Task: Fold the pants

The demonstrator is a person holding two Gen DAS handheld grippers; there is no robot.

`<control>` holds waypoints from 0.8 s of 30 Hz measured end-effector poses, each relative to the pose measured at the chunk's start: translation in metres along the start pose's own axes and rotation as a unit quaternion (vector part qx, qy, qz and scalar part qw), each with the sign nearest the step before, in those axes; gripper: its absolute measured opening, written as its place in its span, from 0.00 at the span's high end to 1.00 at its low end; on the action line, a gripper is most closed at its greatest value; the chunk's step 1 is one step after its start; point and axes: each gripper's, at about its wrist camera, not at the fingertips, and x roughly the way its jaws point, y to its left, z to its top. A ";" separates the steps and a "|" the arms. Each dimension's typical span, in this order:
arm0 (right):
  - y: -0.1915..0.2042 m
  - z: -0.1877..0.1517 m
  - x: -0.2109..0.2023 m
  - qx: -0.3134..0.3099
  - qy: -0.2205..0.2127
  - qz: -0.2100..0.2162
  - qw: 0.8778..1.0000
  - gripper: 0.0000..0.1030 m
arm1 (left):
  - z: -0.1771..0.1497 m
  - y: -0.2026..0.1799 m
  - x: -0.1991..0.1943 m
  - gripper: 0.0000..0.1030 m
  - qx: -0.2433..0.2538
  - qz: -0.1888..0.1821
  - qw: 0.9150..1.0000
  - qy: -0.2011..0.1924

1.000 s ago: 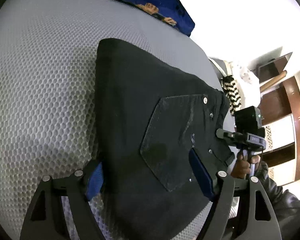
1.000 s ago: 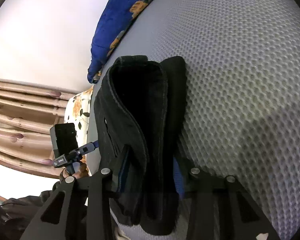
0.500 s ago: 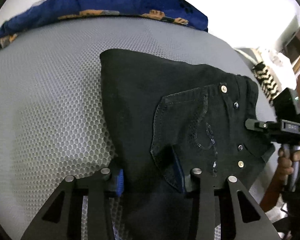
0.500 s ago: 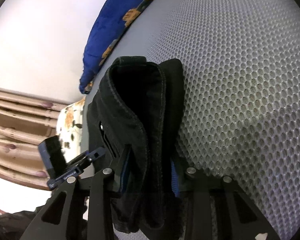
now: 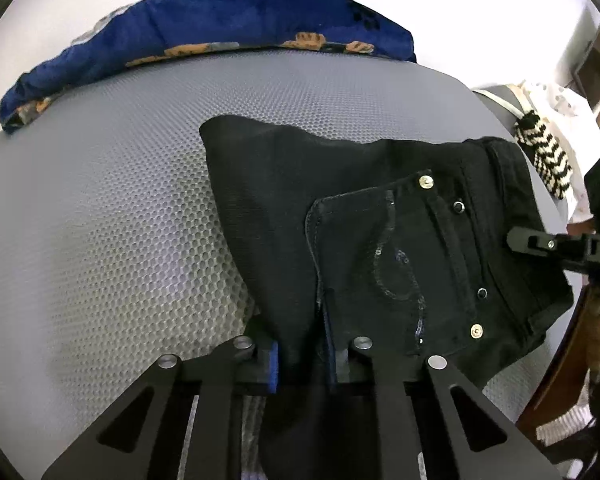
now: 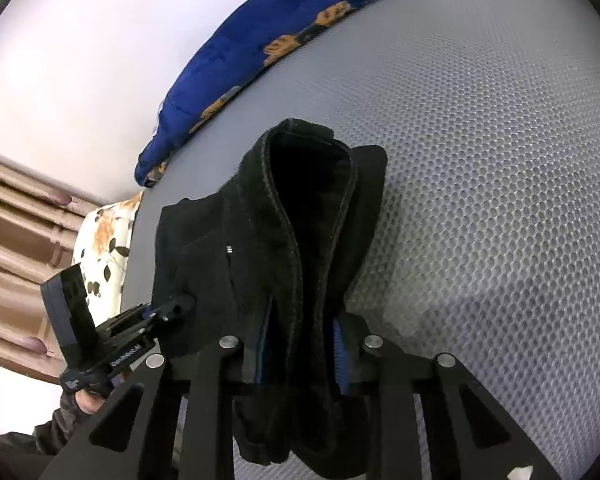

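You had both claws pinching the black pants point(image 5: 372, 240), which lay folded on the grey honeycomb mattress point(image 5: 112, 216), near its edge and well apart from the blue pillow point(image 5: 220, 28) at the far side. Your left gripper point(image 5: 302, 354) had just been closing, and its blue pads were pressed onto a ridge of cloth beside the back pocket point(image 5: 384, 260); your right gripper point(image 6: 300, 354) had also been closing, and clamped the thick waistband end point(image 6: 308, 216) with several layers between its pads. The risk, as I judged it, was uneven hold: the left pinch looked thin and might have caught only the top layer, so a lift could have peeled that layer away and opened the stack. If your hands had risen at different rates, the bundle could have twisted and sagged between them. The denim looked heavy and stiff, dark, with metal rivets, stitched seams and a faint sequin curl on the pocket, and its free hem drooped below the right claw.
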 end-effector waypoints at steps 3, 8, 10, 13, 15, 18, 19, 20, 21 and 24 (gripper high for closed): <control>0.014 -0.005 -0.001 -0.006 0.001 -0.001 1.000 0.78 | -0.006 0.003 -0.011 0.85 0.000 -0.006 1.000 -0.006; 0.032 -0.005 0.010 -0.009 0.007 0.009 1.000 0.79 | -0.014 0.015 -0.027 0.86 -0.006 -0.004 1.000 -0.017; 0.038 -0.003 0.016 -0.010 0.010 0.016 1.000 0.79 | -0.014 0.021 -0.033 0.87 -0.008 0.000 1.000 -0.024; 0.048 0.003 0.028 -0.011 0.014 0.026 0.999 0.80 | -0.011 0.034 -0.040 0.87 -0.017 0.002 0.999 -0.034; 0.052 0.008 0.034 -0.012 0.016 0.034 0.999 0.80 | -0.006 0.042 -0.044 0.87 -0.023 0.005 0.999 -0.040; 0.065 0.021 0.048 -0.018 0.017 0.044 0.999 0.80 | 0.005 0.057 -0.046 0.87 -0.032 0.014 0.998 -0.049; 0.070 0.029 0.055 -0.019 0.018 0.050 0.998 0.80 | 0.009 0.061 -0.046 0.87 -0.035 0.016 0.998 -0.052; 0.073 0.033 0.058 -0.020 0.018 0.052 0.998 0.80 | 0.014 0.067 -0.046 0.87 -0.038 0.020 0.998 -0.056; 0.076 0.039 0.063 -0.020 0.019 0.054 0.998 0.80 | 0.017 0.071 -0.046 0.87 -0.040 0.023 0.997 -0.058; 0.087 0.061 0.080 -0.020 0.021 0.063 0.998 0.81 | 0.034 0.089 -0.043 0.87 -0.046 0.032 0.996 -0.069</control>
